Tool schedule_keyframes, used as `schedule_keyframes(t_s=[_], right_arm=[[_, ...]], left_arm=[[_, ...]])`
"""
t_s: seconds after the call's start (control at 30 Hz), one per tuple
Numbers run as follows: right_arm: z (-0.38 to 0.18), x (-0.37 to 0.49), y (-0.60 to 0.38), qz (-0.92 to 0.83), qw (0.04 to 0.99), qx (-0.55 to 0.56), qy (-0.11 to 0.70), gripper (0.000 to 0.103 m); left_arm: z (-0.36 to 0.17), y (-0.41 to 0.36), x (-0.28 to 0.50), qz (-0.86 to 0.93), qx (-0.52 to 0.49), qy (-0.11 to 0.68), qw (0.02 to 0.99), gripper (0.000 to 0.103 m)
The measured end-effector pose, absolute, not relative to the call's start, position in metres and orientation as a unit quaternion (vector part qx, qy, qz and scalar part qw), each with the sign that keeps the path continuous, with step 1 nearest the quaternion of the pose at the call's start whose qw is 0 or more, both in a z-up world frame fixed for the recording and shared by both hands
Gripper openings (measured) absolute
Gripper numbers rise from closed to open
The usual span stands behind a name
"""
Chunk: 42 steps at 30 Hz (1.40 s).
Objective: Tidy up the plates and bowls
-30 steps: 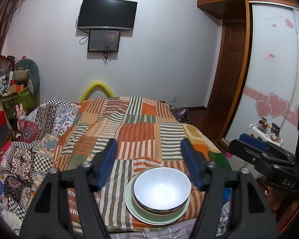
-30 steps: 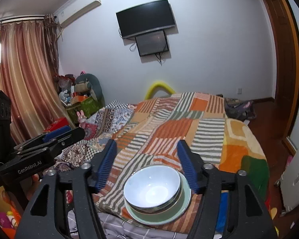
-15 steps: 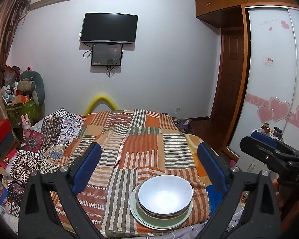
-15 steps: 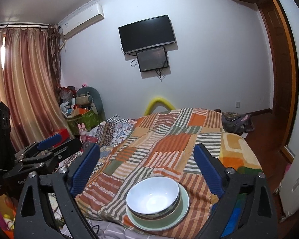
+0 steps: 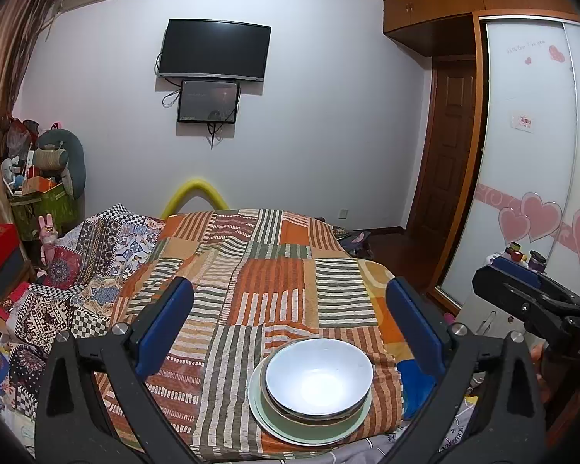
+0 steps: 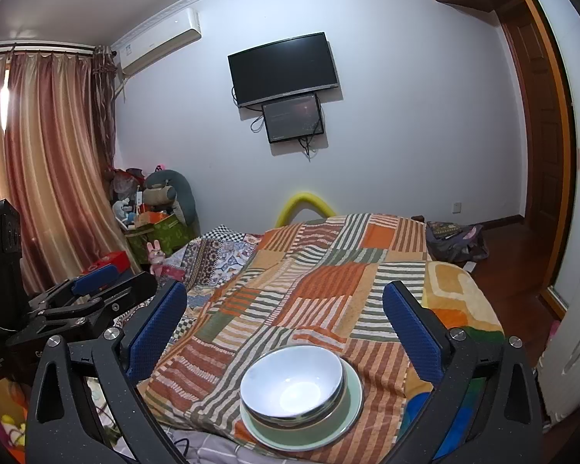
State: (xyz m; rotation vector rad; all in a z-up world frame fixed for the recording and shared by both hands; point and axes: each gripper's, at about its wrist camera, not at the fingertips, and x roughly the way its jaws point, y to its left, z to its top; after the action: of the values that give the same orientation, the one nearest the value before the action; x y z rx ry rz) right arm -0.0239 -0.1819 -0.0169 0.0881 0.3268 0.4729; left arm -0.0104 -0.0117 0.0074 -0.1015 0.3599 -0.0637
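Both my hand-held grippers hang over the foot of the bed [image 5: 274,278], jaws just spread wide, nothing between them: the left hand-held gripper [image 5: 290,321] and the right hand-held gripper [image 6: 284,321]. The white bowl [image 5: 319,377] sits stacked on other dishes on a green plate [image 5: 266,417], right at the blanket's near edge. That's my worry: soft bedding, tall stack, close to the drop, so a nudge from one pad could tip it or slide it off. My left view catches the wardrobe doors [image 5: 529,162]; my right view shows the curtains [image 6: 46,162] and the air conditioner [image 6: 158,42] more fully.
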Motion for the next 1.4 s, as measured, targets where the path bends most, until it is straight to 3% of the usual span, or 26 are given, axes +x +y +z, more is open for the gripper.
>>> schedule_keyframes(t_s=[1.4], right_arm=[[-0.0152, -0.0211, -0.1832, 0.236, 0.956, 0.046, 0.169, 0.102]], left_arm=[[0.0025, -0.0067, -0.0063, -0.038, -0.062, 0.188, 0.98, 0.102]])
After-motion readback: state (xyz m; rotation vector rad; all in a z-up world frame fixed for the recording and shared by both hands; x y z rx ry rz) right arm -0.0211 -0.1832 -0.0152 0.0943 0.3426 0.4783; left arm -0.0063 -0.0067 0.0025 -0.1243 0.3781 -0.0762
